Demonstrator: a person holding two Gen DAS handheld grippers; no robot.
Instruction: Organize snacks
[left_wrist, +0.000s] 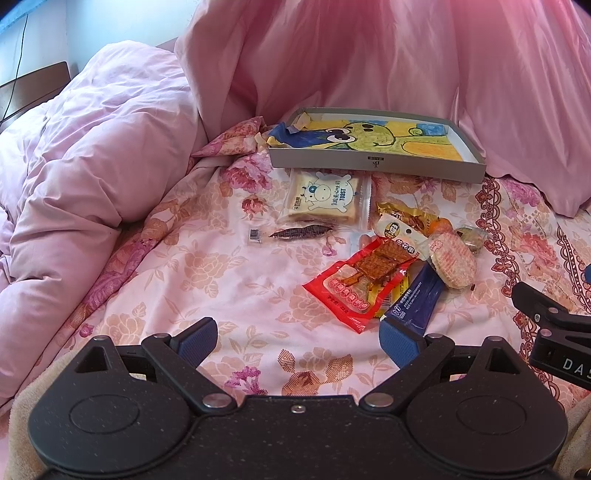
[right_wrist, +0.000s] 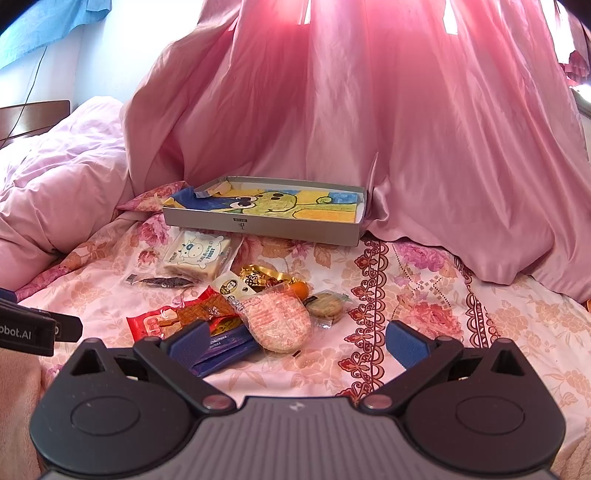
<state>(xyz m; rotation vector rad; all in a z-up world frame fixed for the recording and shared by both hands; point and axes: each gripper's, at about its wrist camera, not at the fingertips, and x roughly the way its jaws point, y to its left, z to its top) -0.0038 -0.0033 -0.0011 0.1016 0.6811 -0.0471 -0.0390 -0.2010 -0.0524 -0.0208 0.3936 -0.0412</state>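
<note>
— Both grippers hang low over the flowered bedspread (left_wrist: 229, 273). How do they stand?

— Spread wide, each one. The left gripper (left_wrist: 297, 341) holds nothing; its right finger (left_wrist: 400, 341) sits just beside the blue packet (left_wrist: 417, 295). The right gripper (right_wrist: 297, 343) is empty too, its left finger (right_wrist: 188, 341) in front of that same packet.

— And the snacks?

— Heaped mid-bed: a red packet (left_wrist: 354, 284), a round pink rice cracker (right_wrist: 277, 317), a small biscuit pack (right_wrist: 327, 304), possibly an orange behind. A toast pack (left_wrist: 325, 197) and a thin dark strip (left_wrist: 301, 232) lie nearer the grey tray (left_wrist: 373, 164), which sits at the far edge against the pink curtain (right_wrist: 369, 110).
</note>
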